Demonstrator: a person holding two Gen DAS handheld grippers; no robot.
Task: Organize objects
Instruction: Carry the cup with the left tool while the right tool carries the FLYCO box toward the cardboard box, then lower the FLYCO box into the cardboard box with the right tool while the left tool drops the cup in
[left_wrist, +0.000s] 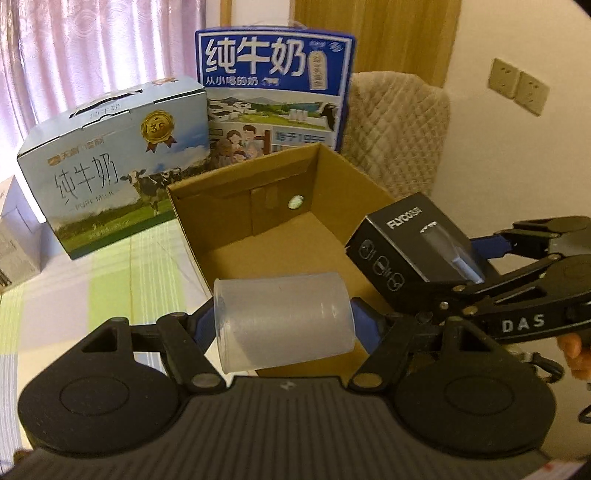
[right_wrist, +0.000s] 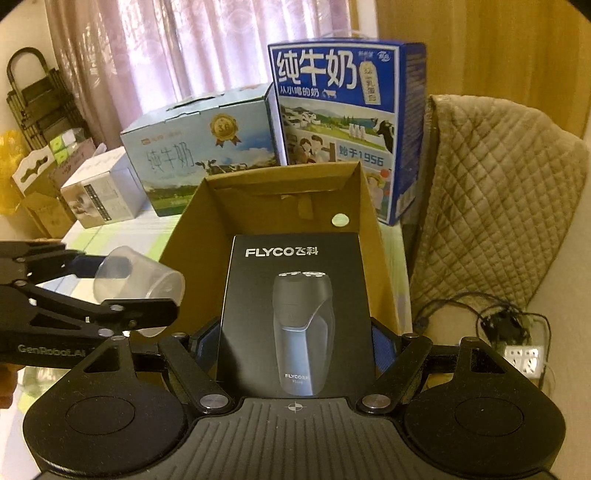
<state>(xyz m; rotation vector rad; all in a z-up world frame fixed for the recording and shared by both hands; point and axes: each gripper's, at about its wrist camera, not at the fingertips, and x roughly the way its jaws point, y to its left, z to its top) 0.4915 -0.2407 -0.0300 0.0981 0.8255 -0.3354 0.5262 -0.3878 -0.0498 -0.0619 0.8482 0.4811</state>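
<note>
Left wrist view: the left gripper (left_wrist: 282, 325) has its fingers clamped on a clear plastic cup (left_wrist: 284, 317), held sideways over the near edge of the open cardboard box (left_wrist: 332, 177). To the right, the right gripper (left_wrist: 448, 291) carries a black shaver box (left_wrist: 410, 251) above the box's right wall.

Right wrist view: the fingers (right_wrist: 382, 343) grip the shaver box on both sides, over the cardboard box's interior. Two milk cartons (right_wrist: 199, 147) stand behind on the striped surface (right_wrist: 122, 232).
</note>
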